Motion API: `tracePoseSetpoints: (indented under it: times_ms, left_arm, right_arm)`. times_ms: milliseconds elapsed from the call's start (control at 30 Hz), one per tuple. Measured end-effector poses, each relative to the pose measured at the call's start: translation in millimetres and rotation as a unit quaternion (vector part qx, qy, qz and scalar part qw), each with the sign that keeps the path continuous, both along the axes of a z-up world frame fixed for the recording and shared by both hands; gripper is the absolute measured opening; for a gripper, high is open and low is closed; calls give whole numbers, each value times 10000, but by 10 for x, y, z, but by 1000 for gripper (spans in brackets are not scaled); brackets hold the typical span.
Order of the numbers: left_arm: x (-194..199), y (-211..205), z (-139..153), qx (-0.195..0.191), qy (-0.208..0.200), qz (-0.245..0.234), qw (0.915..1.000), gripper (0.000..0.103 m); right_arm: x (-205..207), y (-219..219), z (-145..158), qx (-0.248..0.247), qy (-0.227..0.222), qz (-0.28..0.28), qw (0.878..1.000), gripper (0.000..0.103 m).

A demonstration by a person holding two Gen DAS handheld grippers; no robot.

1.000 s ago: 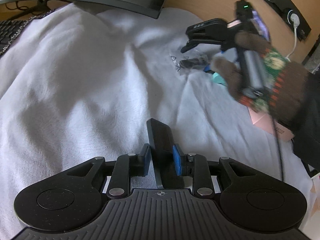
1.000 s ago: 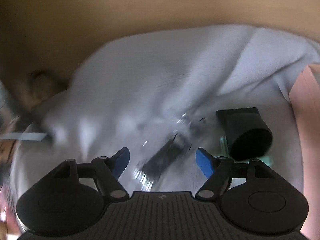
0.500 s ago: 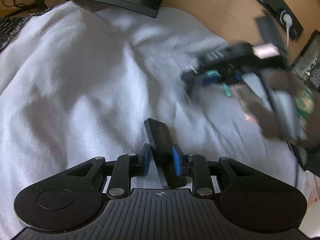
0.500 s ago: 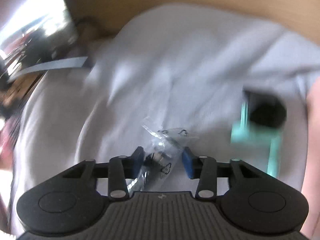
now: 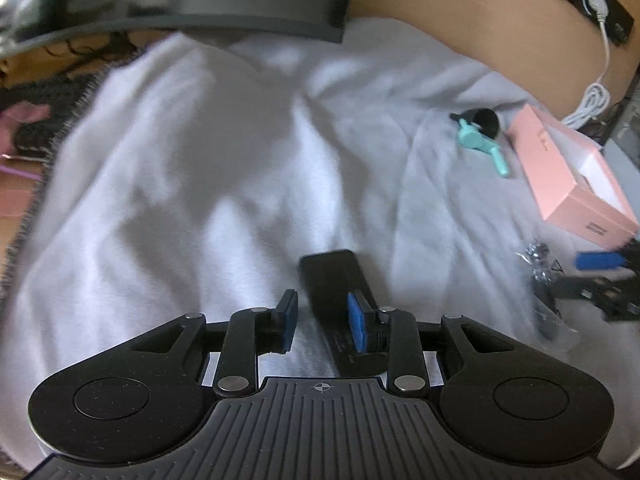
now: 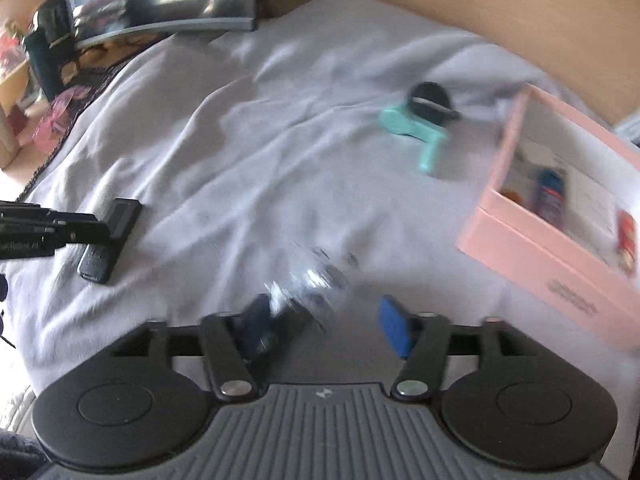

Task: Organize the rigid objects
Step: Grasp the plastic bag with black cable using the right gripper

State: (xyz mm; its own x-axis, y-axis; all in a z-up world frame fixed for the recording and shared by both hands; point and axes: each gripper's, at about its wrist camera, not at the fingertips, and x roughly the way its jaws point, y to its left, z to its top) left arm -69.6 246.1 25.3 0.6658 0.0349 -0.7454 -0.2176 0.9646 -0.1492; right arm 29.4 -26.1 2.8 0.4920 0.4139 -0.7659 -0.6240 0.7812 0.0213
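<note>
Left wrist view: my left gripper is letting its jaws open around the flat black rectangular device. That device is lying on the rumpled white cloth between the blue pads; the right pad is touching it and the left pad is standing clear. Farther right, a teal plastic clip is lying against a round black cap, near the open pink cardboard box. At the right edge my right gripper is showing beside a crinkled clear plastic bag of small dark parts.

Right wrist view: my right gripper is opening too, with the blurred bag sitting between its jaws, nearer the left pad; whether anything is pressing it I cannot tell. The box is resting far right.
</note>
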Motion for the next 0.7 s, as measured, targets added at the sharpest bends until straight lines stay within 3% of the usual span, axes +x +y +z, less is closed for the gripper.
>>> tracePoseSetpoints:
  times_ms: [133, 267, 367, 500, 700]
  left_arm:
    - [-66, -45, 59, -81, -106, 95, 9999, 31]
    - [22, -182, -11, -90, -13, 84, 9999, 31]
    - [88, -308, -33, -74, -82, -75, 9999, 31]
    - [198, -431, -67, -221, -96, -408, 9989, 32]
    - [208, -526, -117, -229, -36, -410, 9989, 32]
  right_arm:
    - [-149, -304, -54, 322, -99, -393, 9987, 72]
    - [-158, -473, -202, 505, 257, -768, 9954, 73]
    - [-227, -555, -250, 725, 238, -975, 9923, 81]
    - [-294, -574, -277, 748, 162, -886, 9931, 86]
    - [-321, -552, -295, 714, 133, -768, 9944, 94]
